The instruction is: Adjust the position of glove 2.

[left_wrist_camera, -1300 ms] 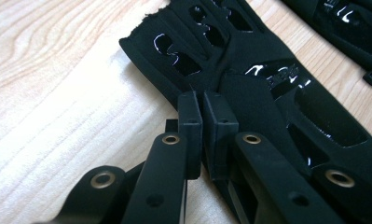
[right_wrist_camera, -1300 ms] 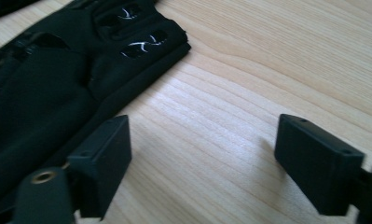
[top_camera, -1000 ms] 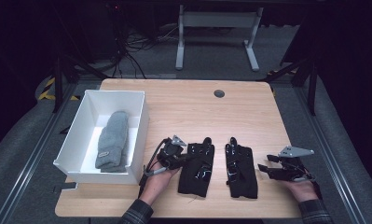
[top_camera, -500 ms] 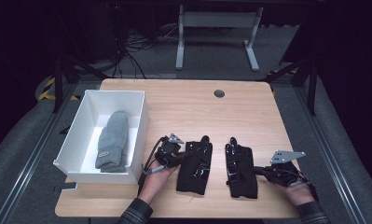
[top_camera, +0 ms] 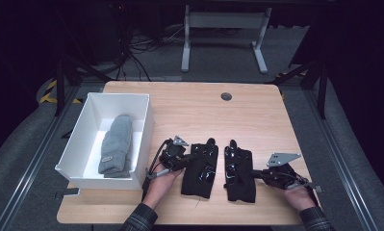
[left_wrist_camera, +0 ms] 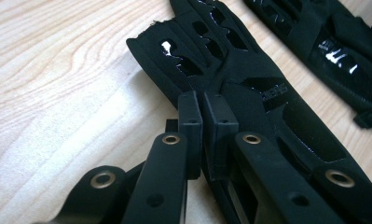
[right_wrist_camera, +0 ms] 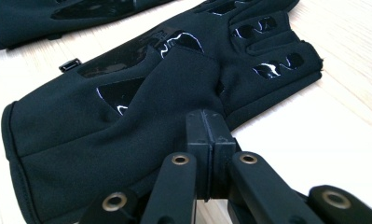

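On the wooden desk (top_camera: 189,110), high view: two black gloves lie side by side near the front edge, fingers pointing away from the person. Left glove (top_camera: 200,169) sits just right of a white box (top_camera: 141,115); right glove (top_camera: 239,172) lies close beside it, a narrow strip of desk between them. Box holds one grey knitted item (top_camera: 116,144), lying lengthwise. Left gripper (top_camera: 193,156), held in the person's left hand (top_camera: 160,185), meets the left glove at its outer edge. Right gripper (top_camera: 254,173), held in the right hand (top_camera: 298,195), meets the right glove at its outer edge. Round grommet (top_camera: 226,96) set in the desk near the far edge. Left gripper view: left gripper (left_wrist_camera: 203,119) with jaws pressed together on the edge of the left glove (left_wrist_camera: 249,79), a fold of black fabric pinched between the pads; glove palm shows glossy grip patches; right glove (left_wrist_camera: 333,37) lies farther off at upper right. Right gripper view: right gripper (right_wrist_camera: 210,133) with jaws brought tight together, having just been closing, a raised fold of the right glove (right_wrist_camera: 141,107) nipped between the pads at its thumb-side edge; glossy patches on palm and fingers; left glove (right_wrist_camera: 58,16) lies beyond at upper left; bare desk (right_wrist_camera: 314,135) to the right.
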The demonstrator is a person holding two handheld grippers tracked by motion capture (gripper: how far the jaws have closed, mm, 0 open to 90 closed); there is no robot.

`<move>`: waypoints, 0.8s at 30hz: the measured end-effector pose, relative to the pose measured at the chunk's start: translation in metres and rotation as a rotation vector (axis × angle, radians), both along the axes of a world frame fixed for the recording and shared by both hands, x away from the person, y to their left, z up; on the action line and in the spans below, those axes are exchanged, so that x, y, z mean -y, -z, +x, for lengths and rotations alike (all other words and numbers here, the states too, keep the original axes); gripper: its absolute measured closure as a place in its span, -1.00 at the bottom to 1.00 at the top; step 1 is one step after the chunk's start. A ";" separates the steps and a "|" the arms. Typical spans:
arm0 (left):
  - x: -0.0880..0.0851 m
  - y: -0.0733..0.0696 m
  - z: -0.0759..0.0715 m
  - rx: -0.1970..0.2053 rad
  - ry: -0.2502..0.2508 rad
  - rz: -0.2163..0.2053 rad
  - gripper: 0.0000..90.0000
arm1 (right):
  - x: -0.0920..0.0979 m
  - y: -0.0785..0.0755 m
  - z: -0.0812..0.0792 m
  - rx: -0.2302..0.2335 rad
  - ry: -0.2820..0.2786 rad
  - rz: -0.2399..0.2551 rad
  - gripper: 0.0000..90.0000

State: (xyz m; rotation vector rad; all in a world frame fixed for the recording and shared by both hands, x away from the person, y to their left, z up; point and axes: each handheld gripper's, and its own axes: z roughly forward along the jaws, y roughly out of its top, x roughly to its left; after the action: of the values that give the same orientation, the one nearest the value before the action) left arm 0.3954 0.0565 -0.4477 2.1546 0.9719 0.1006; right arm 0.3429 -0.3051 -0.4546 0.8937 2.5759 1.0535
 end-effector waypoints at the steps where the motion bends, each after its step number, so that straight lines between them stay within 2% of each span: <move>1: 0.000 0.000 0.001 0.001 0.000 -0.003 0.93 | -0.003 0.000 0.001 0.002 -0.005 -0.003 1.00; 7: -0.001 -0.005 0.002 0.006 0.001 -0.035 0.93 | -0.016 0.000 0.005 0.007 -0.026 -0.007 1.00; 20: 0.001 -0.020 0.004 0.013 0.018 -0.124 0.94 | -0.027 0.000 0.008 0.006 -0.047 0.011 1.00; 24: 0.001 -0.024 0.005 0.015 0.018 -0.138 0.94 | -0.033 0.000 0.009 0.007 -0.058 0.012 1.00</move>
State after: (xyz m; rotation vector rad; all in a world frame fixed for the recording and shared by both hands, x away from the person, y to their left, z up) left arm 0.4007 0.0559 -0.4238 2.0328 0.9235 0.0401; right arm 0.3524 -0.2724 -0.4548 0.8214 2.6072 1.0870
